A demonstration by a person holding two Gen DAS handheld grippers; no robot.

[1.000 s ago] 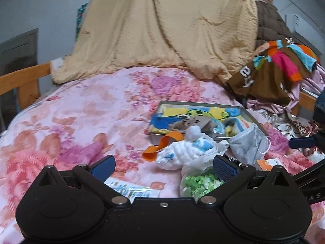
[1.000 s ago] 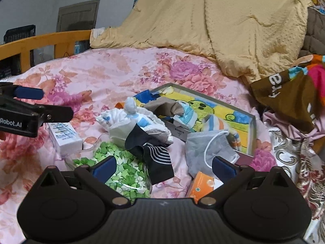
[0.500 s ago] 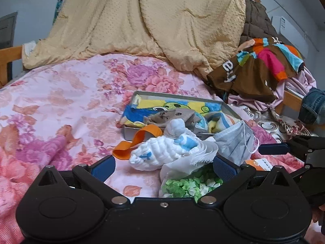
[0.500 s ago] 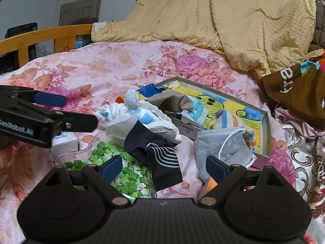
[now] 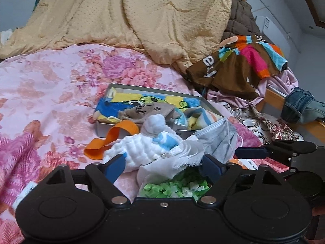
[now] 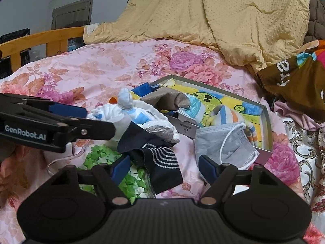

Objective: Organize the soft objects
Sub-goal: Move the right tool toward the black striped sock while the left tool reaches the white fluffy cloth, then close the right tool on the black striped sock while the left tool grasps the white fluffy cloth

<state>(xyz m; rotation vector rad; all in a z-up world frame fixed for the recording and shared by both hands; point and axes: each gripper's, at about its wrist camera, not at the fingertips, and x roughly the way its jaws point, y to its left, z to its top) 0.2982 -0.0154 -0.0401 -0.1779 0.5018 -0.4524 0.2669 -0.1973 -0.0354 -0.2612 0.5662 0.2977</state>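
1. Closing around the white quilted cloth (image 5: 140, 148), the left gripper (image 5: 162, 165) is narrowing its spread jaws, not yet pinching.
2. Hovering over the dark sock (image 6: 160, 162) on the bed (image 6: 85, 69), the right gripper (image 6: 164, 167) is narrowing its jaws near the tray (image 6: 268, 126).

Counts, both wrist views:
- shallow grey box (image 6: 266, 122): one
- grey face mask (image 6: 223, 148): one
- white-and-blue quilted cloth bundle (image 5: 142, 146): one
- dark sock with white dotted stripes (image 6: 160, 160): one
- orange strap (image 5: 115, 136): one
- clear bag of green paper stars (image 6: 97, 156): one; stars inside too many to count
- tan sock (image 5: 150, 109) in box: one
- striped socks in box: two visible, one blue-white (image 6: 195, 105), one blue-orange (image 6: 225, 113)
- yellow blanket (image 5: 142, 14): one
- brown multicolour garment (image 5: 239, 65): one
- grippers in frame: two
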